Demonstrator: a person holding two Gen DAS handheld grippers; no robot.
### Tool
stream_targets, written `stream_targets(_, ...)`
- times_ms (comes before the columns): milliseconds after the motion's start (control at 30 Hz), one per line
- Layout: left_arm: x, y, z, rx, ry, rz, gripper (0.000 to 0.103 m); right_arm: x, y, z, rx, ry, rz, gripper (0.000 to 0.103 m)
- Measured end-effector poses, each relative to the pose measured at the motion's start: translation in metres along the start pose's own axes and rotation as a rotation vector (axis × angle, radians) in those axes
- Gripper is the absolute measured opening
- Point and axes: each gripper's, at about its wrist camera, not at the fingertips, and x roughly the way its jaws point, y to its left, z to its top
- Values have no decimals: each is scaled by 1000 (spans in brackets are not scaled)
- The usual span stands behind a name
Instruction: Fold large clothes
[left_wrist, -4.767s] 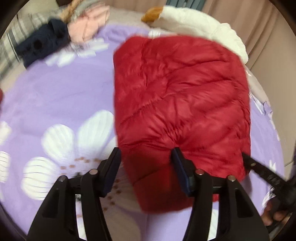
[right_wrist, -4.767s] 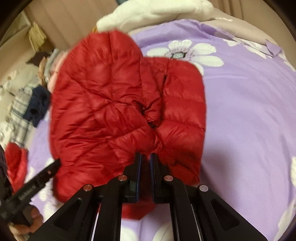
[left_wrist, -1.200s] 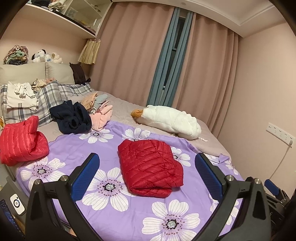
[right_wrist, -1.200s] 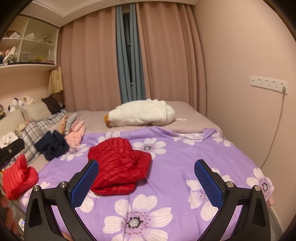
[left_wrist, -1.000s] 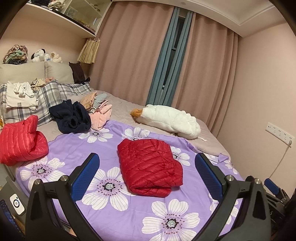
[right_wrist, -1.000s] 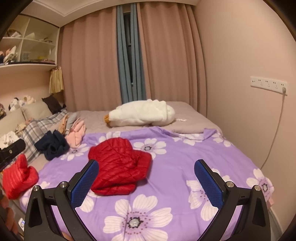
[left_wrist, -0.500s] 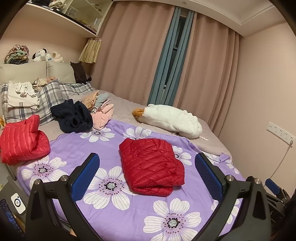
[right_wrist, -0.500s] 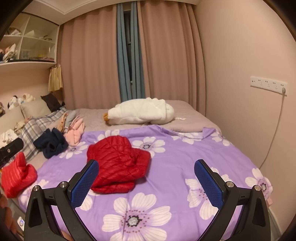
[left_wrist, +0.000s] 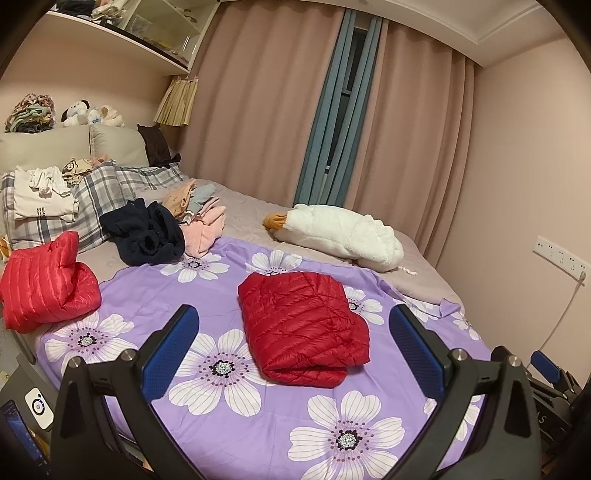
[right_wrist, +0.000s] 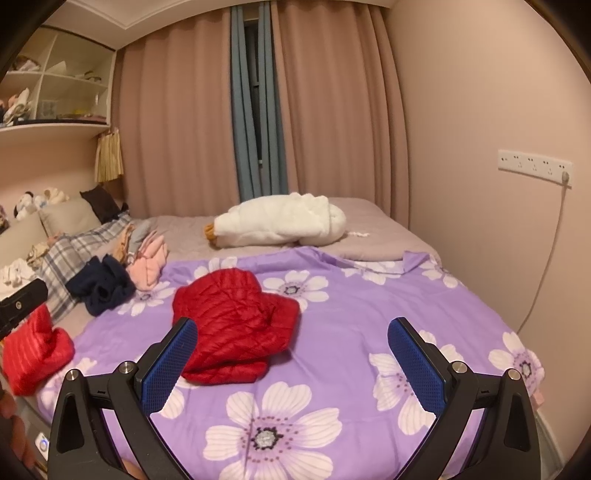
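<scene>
A dark red quilted down jacket (left_wrist: 301, 326) (right_wrist: 234, 319) lies folded into a compact bundle in the middle of the purple flowered bedspread (left_wrist: 258, 424) (right_wrist: 351, 332). Both grippers are held well back from the bed, above its near edge. My left gripper (left_wrist: 293, 341) is wide open and holds nothing. My right gripper (right_wrist: 291, 354) is also wide open with nothing between its blue pads. A second, brighter red down jacket (left_wrist: 46, 280) (right_wrist: 33, 347) sits bunched at the bed's left edge.
A dark navy garment (left_wrist: 146, 232) and pink clothes (left_wrist: 205, 229) lie heaped at the back left beside plaid pillows (left_wrist: 92, 199). A white plush goose (left_wrist: 340, 234) (right_wrist: 280, 219) rests across the far side. A wall with sockets (right_wrist: 533, 164) bounds the right.
Over the last second both views have shifted only slightly; the jacket lies unmoved. About five seconds ago both grippers were down at the jacket, the right one shut on it.
</scene>
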Motion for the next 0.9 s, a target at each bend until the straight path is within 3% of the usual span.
stream_targets(900,7,1,-3,32,34,0,103,5,4,-4,-6,34,-26,102)
